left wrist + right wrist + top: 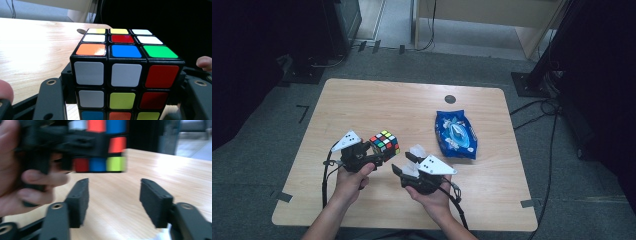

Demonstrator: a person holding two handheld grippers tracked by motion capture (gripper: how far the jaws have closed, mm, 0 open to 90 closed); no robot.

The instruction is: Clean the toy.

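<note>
Holding the cube (pixel 125 75) clamped between your left gripper (pixel 362 152) jaws, lifted off the tabletop (pixel 362 100). Your right gripper (pixel 113 202) jaws stand apart and empty, the cube just ahead of them; any turn of a layer looks still undone.

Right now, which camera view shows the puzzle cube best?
The left gripper view: the puzzle cube is close and sharp, its stickers readable. The high view shows it small; the right gripper view shows it blurred, cut off at the top.
</note>
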